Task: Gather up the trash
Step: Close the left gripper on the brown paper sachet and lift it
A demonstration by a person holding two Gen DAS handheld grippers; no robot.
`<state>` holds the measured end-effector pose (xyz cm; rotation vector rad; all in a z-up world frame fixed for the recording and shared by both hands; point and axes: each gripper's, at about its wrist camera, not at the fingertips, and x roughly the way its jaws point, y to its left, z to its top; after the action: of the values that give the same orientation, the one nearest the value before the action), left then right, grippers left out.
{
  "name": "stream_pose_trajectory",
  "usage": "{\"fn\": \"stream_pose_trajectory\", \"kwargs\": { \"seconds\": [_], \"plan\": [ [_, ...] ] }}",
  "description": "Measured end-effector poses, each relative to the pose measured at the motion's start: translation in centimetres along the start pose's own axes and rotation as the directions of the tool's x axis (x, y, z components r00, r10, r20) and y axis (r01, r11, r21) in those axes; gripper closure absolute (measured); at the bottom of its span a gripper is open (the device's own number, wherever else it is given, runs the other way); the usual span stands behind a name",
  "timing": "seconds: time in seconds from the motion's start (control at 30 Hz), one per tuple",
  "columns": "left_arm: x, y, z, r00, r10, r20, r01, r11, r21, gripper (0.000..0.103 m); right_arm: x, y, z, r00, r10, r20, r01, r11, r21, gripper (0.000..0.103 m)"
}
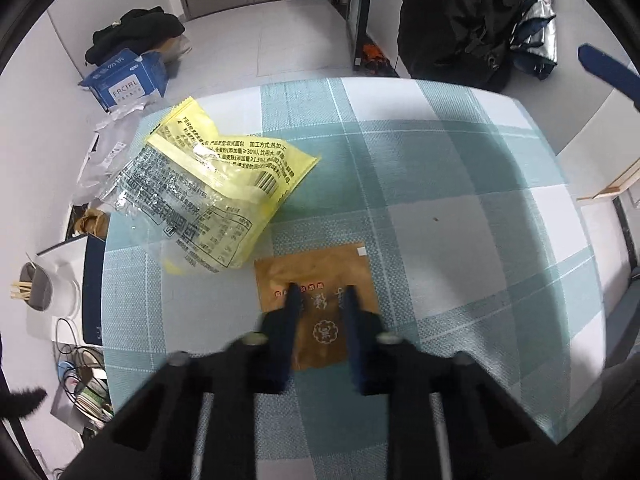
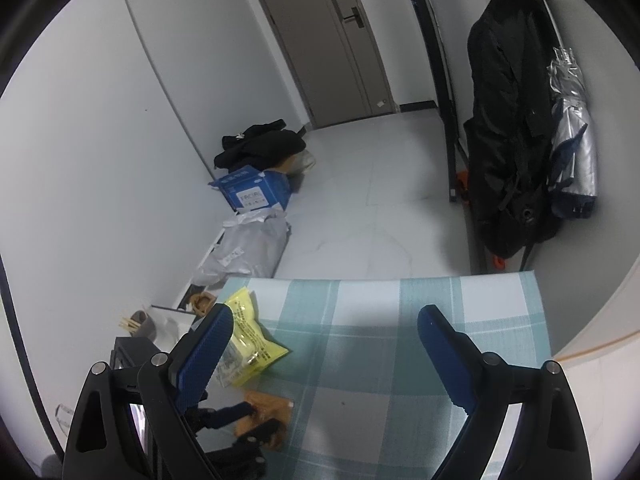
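My left gripper [image 1: 322, 294], jaws narrowed, straddles the brown packet [image 1: 316, 304] beside the yellow wrapper [image 1: 224, 184]. Pinch it next, I judge. My right gripper [image 2: 324, 344] hangs wide.

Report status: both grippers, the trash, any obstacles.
Left gripper open, straddling brown packet. Right gripper open, empty, raised. Yellow wrapper beside packet; nothing blocking.

Flat packet [image 1: 320, 304] lies on the table [image 1: 460, 240], near its left side, under the left gripper [image 1: 322, 292] tips. Crumpled wrapper [image 1: 208, 200] lies behind and left of the packet, apparently touching its corner. Right gripper [image 2: 326, 334] is held above the table, right of both. A box [image 1: 128, 84] sits on the floor beyond the table's far-left corner.
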<state>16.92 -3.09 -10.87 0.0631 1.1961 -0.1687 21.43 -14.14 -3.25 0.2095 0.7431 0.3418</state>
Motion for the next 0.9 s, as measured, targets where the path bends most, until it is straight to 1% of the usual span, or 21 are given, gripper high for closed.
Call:
{"fn": "stream_pose_trajectory", "kwargs": {
  "seconds": [0.13,0.3,0.37,0.4,0.47,0.5,0.53,0.57,0.6,0.63,0.67,0.73,0.83,0.9],
  "plan": [
    [0.0,0.6,-0.1,0.999,-0.034,-0.016,0.033,0.999,-0.029,0.101,0.1,0.1,-0.1,1.0,-0.006,0.0,0.006,1.0,-0.005,0.009],
    [0.0,1.7,0.0,0.993,-0.117,-0.023,0.114,0.99,-0.088,0.102,0.4,0.1,-0.1,1.0,-0.018,-0.008,0.018,1.0,-0.003,0.009],
    [-0.4,2.1,-0.2,0.987,-0.157,-0.009,0.156,0.982,-0.109,0.102,0.5,0.1,-0.1,1.0,-0.018,-0.013,0.018,1.0,0.005,0.009],
    [-0.6,2.3,-0.2,0.988,-0.157,-0.003,0.156,0.982,-0.111,0.102,0.5,0.1,-0.1,1.0,-0.018,-0.011,0.019,1.0,0.007,0.009],
    [-0.6,2.7,-0.2,0.992,-0.127,0.0,0.126,0.985,-0.116,0.1,0.3,0.1,0.0,1.0,-0.023,-0.007,0.023,1.0,0.007,0.009],
    [-0.3,3.0,0.0,0.993,-0.116,-0.007,0.115,0.986,-0.121,0.094,0.2,0.1,0.1,1.0,-0.02,-0.003,0.02,1.0,0.009,0.009],
    [0.0,3.2,0.1,0.994,-0.109,-0.019,0.105,0.986,-0.128,0.08,0.2,0.1,0.1,1.0,-0.02,-0.001,0.02,1.0,0.01,0.009],
    [0.2,3.1,0.1,0.994,-0.104,-0.029,0.099,0.986,-0.135,0.068,0.1,0.0,0.1,1.0,-0.021,0.002,0.021,1.0,0.008,0.009],
    [0.6,3.2,0.1,0.994,-0.103,-0.032,0.098,0.984,-0.148,0.044,0.1,0.0,0.1,1.0,-0.022,0.001,0.022,1.0,0.007,0.009],
    [0.7,3.2,0.1,0.994,-0.11,-0.015,0.106,0.982,-0.154,0.034,0.2,0.0,0.1,1.0,-0.022,-0.001,0.022,1.0,0.008,0.009],
    [0.7,2.9,0.1,0.995,-0.103,-0.006,0.101,0.983,-0.152,0.032,0.2,-0.1,0.1,1.0,-0.02,-0.003,0.02,1.0,0.01,0.009],
    [1.1,2.2,0.3,0.998,-0.059,-0.029,0.055,0.991,-0.125,0.026,0.3,-0.2,0.1,1.0,-0.02,-0.008,0.02,1.0,0.012,0.009],
    [1.5,1.3,0.4,1.0,-0.002,-0.031,0.0,0.998,-0.062,0.022,0.2,-0.4,0.2,1.0,-0.017,-0.009,0.017,1.0,0.02,0.009],
    [1.9,0.2,0.4,0.999,0.037,-0.02,-0.036,0.999,0.007,0.021,0.0,-0.5,0.3,1.0,-0.019,-0.005,0.019,1.0,0.018,0.009]
  ]
}}
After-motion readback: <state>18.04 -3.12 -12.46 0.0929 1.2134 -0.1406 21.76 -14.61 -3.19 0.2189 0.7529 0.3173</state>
